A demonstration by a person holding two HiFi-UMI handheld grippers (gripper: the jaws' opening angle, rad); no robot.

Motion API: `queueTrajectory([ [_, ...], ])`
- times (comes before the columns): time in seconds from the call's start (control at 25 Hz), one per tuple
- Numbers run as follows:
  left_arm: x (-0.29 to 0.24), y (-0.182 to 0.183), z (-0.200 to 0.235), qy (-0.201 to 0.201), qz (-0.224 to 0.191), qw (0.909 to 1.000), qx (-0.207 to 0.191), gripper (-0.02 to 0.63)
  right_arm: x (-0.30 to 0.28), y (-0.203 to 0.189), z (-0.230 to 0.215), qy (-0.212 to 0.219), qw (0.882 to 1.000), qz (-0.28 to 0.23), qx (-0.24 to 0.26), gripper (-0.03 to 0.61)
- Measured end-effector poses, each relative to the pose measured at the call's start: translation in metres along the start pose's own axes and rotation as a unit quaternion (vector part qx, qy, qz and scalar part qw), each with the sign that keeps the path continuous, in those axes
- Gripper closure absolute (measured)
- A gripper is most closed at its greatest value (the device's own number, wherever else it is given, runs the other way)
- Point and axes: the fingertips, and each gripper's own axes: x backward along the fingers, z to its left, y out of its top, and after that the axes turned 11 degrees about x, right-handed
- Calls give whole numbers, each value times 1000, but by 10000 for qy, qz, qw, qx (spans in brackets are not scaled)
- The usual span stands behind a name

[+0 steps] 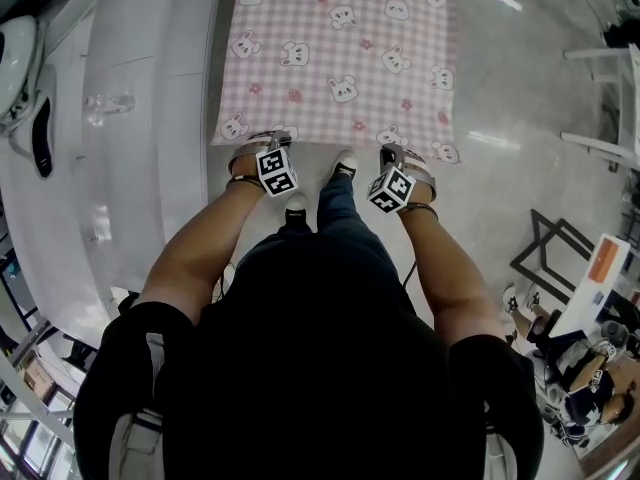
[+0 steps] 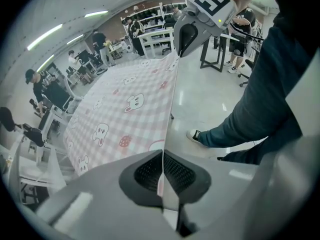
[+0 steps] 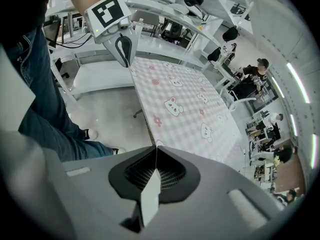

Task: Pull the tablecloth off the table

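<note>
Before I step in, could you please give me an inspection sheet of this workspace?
Surface: tabletop hidden under the tablecloth.
Job's things: the tablecloth, pink with a bunny print, lies spread flat.
Clutter: nothing seen on the tablecloth.
Grippers: left gripper and right gripper are both shut on its near edge.
Cables: what looks like a thin lead beside the right forearm.
Surroundings: white counter at the left, black frame on the floor at the right, people at desks beyond.

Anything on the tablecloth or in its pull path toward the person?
Nothing visible. The tablecloth lies bare, and the left gripper and right gripper clamp its near edge; only the person's own legs stand behind.
</note>
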Motion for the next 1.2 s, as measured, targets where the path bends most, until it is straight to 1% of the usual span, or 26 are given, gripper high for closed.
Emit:
queueTrajectory([
  [0.08,-3,13,18,-94,-5,9999,-49,612,-8,-1,-16,6,9999,17,-121,543],
  [0.2,-11,35,64,-194,-9,9997,-165,612,-24,-1,-57,14,9995,113,-307,543],
  [0.32,-11,39,83,-268,18,9993,-245,612,-31,5,-69,105,9988,118,-467,543],
  [0.48,0,34,65,-357,5,9990,-252,612,-22,3,-49,197,9980,112,-591,543],
  [0.68,11,35,72,-450,9,9985,-327,612,-16,9,-49,252,9969,105,-736,543],
  [0.84,22,31,62,-617,-45,9979,-202,612,-6,11,-36,317,9961,109,-816,543],
  [1.08,36,22,53,-693,-88,9973,-206,612,8,16,-24,344,9956,124,-859,543],
  [1.2,44,18,46,-806,-147,9966,-89,612,15,19,-15,334,9955,110,-882,543],
])
